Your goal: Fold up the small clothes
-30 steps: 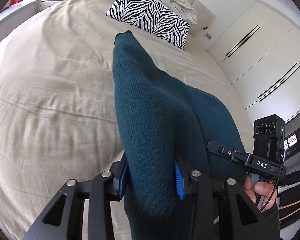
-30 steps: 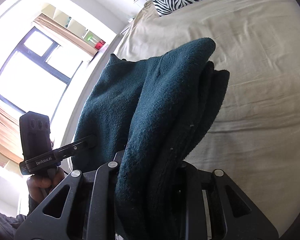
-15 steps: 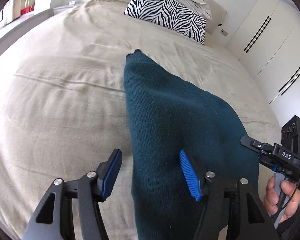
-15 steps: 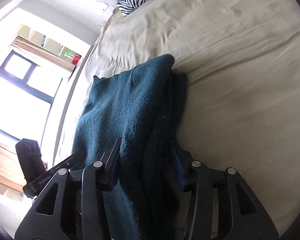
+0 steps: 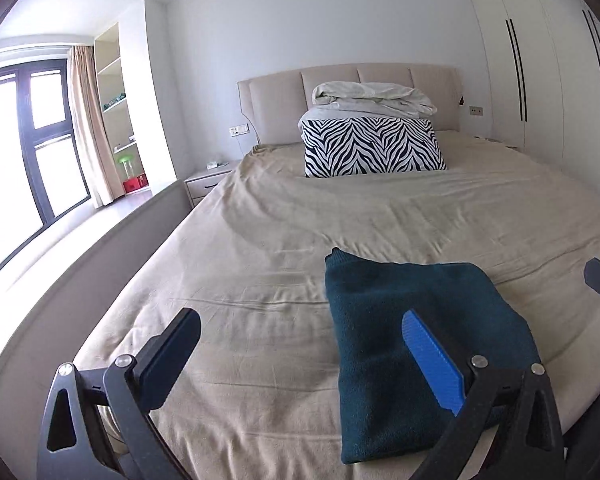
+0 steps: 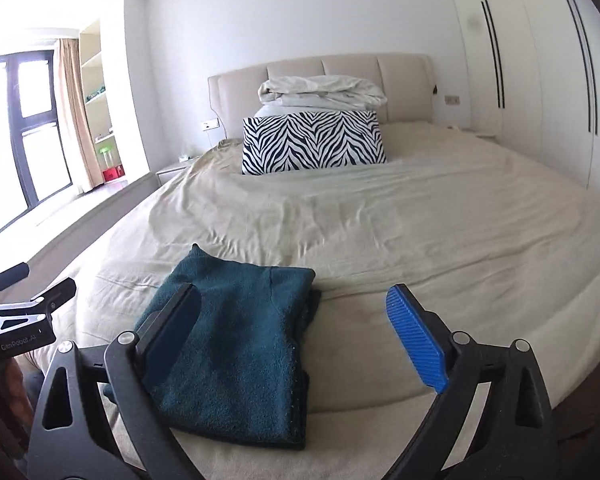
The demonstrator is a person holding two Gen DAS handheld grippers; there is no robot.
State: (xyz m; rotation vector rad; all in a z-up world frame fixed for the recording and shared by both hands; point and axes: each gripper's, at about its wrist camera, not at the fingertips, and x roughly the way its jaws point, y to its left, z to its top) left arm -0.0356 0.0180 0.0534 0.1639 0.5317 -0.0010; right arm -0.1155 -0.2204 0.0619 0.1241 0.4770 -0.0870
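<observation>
A folded teal sweater (image 5: 416, 340) lies flat on the near part of the beige bed (image 5: 283, 240), several layers stacked, well apart from the zebra-striped pillow (image 5: 372, 146) at the far end, where a crumpled white duvet (image 5: 372, 98) sits against the padded headboard (image 5: 275, 96). The left gripper (image 5: 304, 354) hangs above the sheet, its jaws opening wide — nothing pinched, only its right blue pad overlapping the sweater in view. The right gripper (image 6: 295, 322) likewise has its jaws opening, released, above the sweater's right edge. White wardrobe doors (image 6: 540, 80) line the right wall.
</observation>
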